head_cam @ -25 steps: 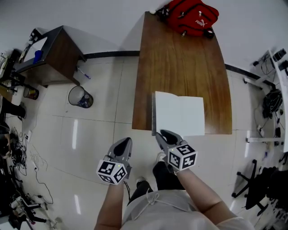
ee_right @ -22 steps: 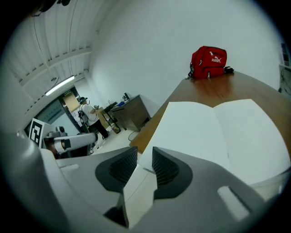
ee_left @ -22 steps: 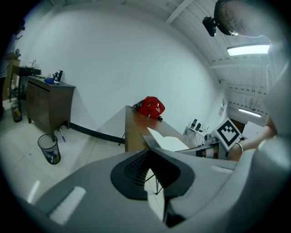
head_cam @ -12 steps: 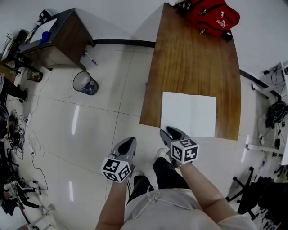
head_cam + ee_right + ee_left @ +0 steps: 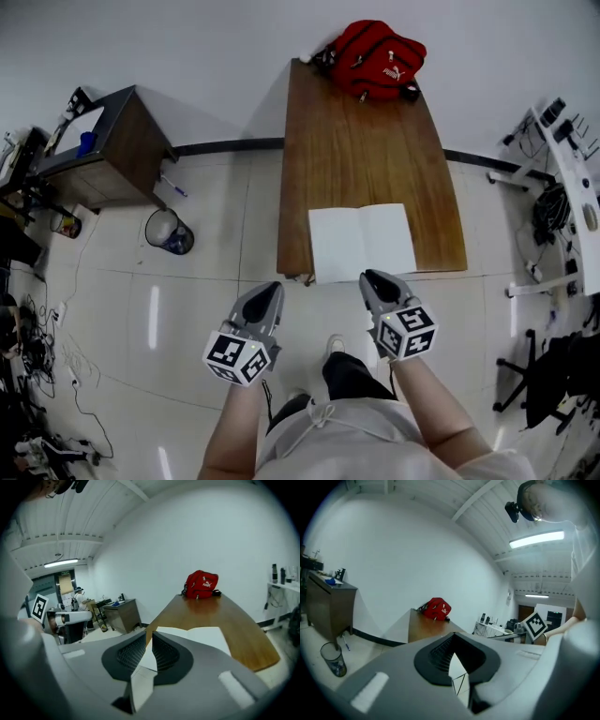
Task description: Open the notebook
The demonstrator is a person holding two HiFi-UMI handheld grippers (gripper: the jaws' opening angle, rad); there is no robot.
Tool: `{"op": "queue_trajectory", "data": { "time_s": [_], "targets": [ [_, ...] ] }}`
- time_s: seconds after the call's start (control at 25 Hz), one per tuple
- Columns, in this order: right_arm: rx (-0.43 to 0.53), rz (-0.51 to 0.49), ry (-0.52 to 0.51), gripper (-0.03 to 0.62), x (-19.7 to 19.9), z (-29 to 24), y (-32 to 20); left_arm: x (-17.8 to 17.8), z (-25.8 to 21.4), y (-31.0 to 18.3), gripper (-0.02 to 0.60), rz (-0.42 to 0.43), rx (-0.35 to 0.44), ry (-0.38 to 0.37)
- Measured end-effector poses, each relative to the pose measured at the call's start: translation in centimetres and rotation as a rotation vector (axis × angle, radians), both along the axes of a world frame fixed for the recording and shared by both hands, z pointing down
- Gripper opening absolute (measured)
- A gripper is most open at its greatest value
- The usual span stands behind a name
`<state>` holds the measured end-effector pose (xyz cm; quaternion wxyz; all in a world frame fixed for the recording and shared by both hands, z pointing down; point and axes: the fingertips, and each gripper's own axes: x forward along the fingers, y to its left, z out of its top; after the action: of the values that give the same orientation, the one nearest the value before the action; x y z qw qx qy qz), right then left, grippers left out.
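**Notebook lies open; both grippers hang clear of it**

The notebook (image 5: 362,241) lies spread flat on the wooden surface (image 5: 356,141). Both of its white pages face up, and its near edge sits right at the surface's near edge. Neither gripper touches it.

The right gripper (image 5: 376,280) hangs just short of the notebook's near edge, towards its right half and out over the tiled floor (image 5: 187,309), pointing at the pages. Its jaws have just been closing. They now stand a narrow slot apart with nothing between them; only the notebook's page shows through the gap.

The left gripper (image 5: 266,290) hangs on the near side of the notebook too, off past its left corner and beyond the surface's left edge, also over the floor. Its jaws meet at the tips and hold nothing.

Well beyond the notebook, at the far end of the surface, sits a red bag (image 5: 375,58). Far to the notebook's left, on the floor, a bin (image 5: 169,230) stands beside a dark cabinet (image 5: 108,141).
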<state>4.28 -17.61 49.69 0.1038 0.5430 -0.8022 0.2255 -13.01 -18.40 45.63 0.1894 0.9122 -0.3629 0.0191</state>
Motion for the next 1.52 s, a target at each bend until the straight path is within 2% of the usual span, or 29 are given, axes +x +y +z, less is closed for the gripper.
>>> {"op": "queue_trajectory", "data": {
  "time_s": [0.16, 0.24, 0.44, 0.56, 0.72, 1.0, 1.16, 1.32, 1.52],
  "targets": [
    [0.038, 0.135, 0.006, 0.006, 2.8, -2.3, 5.4, 0.9, -2.9, 4.4, 0.005, 0.074, 0.058, 0.007],
    [0.062, 0.171, 0.011, 0.008, 3.1, -3.2, 8.5, 0.7, -3.9, 7.0, 0.005, 0.098, 0.088, 0.006],
    [0.130, 0.181, 0.046, 0.008, 1.9, -5.4, 16.6, -0.9, -6.9, 14.4, 0.005, 0.113, 0.183, 0.035],
    [0.148, 0.201, 0.035, 0.008, 1.2, -6.4, 21.0, -2.1, -7.8, 18.7, 0.005, 0.129, 0.203, 0.036],
    [0.124, 0.221, -0.041, 0.006, 0.8, -6.4, 25.6, -2.7, -8.0, 22.9, 0.005, 0.147, 0.199, 0.035],
    [0.133, 0.197, -0.029, 0.006, 1.6, -7.3, 28.5, -1.8, -8.0, 26.9, 0.005, 0.157, 0.175, 0.062],
    [0.128, 0.153, -0.043, 0.006, 2.2, -7.6, 29.6, 0.2, -7.5, 28.5, 0.005, 0.157, 0.138, 0.087],
    [0.130, 0.099, -0.016, 0.006, 3.4, -7.9, 30.9, 2.4, -7.7, 29.0, 0.005, 0.113, 0.141, 0.090],
    [0.179, 0.078, 0.040, 0.006, 5.6, -8.5, 32.4, 5.2, -8.0, 30.6, 0.005, 0.123, 0.160, 0.069]
  ]
}}
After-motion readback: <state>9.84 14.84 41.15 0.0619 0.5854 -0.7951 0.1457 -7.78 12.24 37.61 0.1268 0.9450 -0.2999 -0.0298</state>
